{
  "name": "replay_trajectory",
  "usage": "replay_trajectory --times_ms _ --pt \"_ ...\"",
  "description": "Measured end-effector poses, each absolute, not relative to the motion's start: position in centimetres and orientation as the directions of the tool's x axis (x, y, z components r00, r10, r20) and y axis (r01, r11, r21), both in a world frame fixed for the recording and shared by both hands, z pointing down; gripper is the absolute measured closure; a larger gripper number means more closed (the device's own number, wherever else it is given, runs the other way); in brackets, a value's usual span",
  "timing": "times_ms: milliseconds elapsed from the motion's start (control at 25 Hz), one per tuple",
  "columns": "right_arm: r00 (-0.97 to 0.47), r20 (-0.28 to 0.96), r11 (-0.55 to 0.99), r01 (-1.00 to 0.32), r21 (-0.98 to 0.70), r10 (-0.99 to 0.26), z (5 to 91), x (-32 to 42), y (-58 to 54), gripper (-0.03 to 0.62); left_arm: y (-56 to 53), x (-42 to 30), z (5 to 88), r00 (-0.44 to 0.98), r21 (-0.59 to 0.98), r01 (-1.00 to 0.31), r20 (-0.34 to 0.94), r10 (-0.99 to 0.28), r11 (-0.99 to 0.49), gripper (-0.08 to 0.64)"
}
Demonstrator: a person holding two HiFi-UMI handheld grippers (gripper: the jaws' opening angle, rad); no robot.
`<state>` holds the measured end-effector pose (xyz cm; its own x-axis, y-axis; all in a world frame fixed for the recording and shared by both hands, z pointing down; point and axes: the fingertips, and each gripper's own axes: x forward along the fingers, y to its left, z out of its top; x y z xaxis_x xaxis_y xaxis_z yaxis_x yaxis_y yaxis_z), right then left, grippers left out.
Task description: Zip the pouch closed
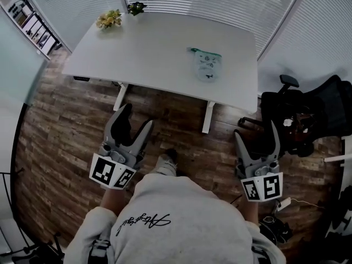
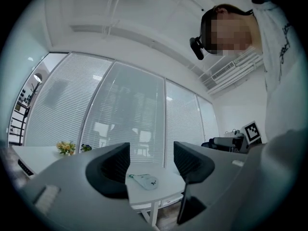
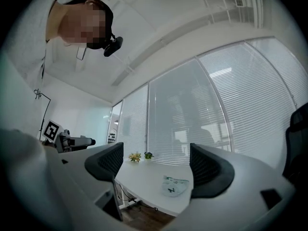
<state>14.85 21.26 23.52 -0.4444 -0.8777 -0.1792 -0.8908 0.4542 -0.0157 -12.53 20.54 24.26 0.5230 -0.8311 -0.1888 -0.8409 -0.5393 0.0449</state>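
Approach step, zipping not yet begun: pouch lies on table at 1 o'clock; left gripper and right gripper, jaws apart and empty, must first reach it.

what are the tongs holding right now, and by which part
Nothing is held. The left tongs and right tongs are both open and empty, short of the table; the pouch lies on it untouched.

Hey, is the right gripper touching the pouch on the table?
Apart. The head view shows the right gripper over the wood floor, short of the table, while the pouch lies on the tabletop, with a plain gap between them.
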Motion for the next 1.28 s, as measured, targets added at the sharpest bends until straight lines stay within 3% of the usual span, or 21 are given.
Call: replay_trajectory --times_ms 400,1280 --pt "-0.448 -0.164 0.457 -0.89 -0.017 -0.879 24.9 14.1 17.1 0.181 16.5 -12.7 25.2 0.53 0.045 -0.835 -0.202 -0.824 -0.548 0.299" --pt "-0.358 -0.172 0.363 -0.932 0.004 -0.918 23.3 14.3 -4.9 0.183 -8.9 -10.8 23.5 0.649 0.001 -0.746 -0.222 -0.728 -0.665 0.301"
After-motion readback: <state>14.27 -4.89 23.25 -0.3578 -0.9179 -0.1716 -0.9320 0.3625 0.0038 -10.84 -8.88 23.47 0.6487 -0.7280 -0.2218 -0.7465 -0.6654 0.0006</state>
